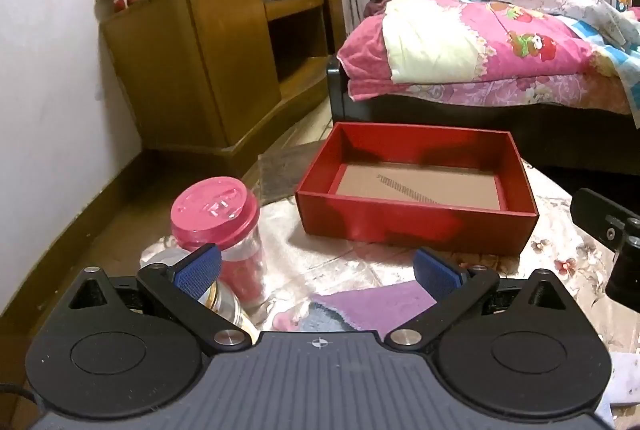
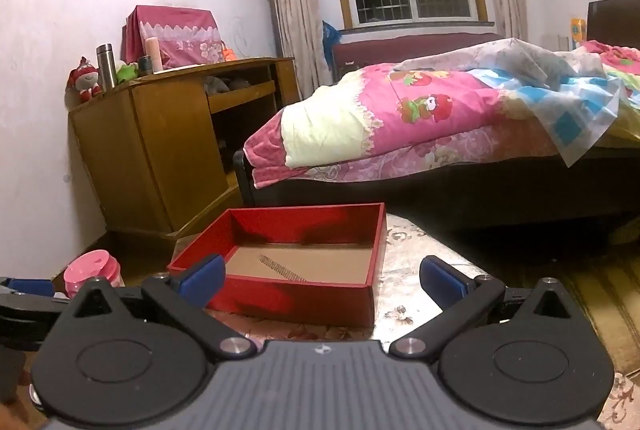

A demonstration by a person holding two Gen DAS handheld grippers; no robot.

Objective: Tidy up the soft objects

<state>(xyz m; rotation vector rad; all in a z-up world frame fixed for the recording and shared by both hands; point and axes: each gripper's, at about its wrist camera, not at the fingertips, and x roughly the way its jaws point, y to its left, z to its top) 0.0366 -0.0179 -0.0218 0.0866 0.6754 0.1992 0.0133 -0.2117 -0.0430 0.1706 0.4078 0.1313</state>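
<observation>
Nothing sits in your red box [image 1: 416, 222] yet, both the left tool [image 1: 316, 270] and right tool [image 2: 320, 276] gape empty, and the purple cloth [image 1: 372, 304] waits on the tabletop [image 1: 560, 250].

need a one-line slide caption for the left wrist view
Open left gripper hovers over a purple cloth on the table, an empty red box ahead and a pink-lidded jar at left.
</observation>
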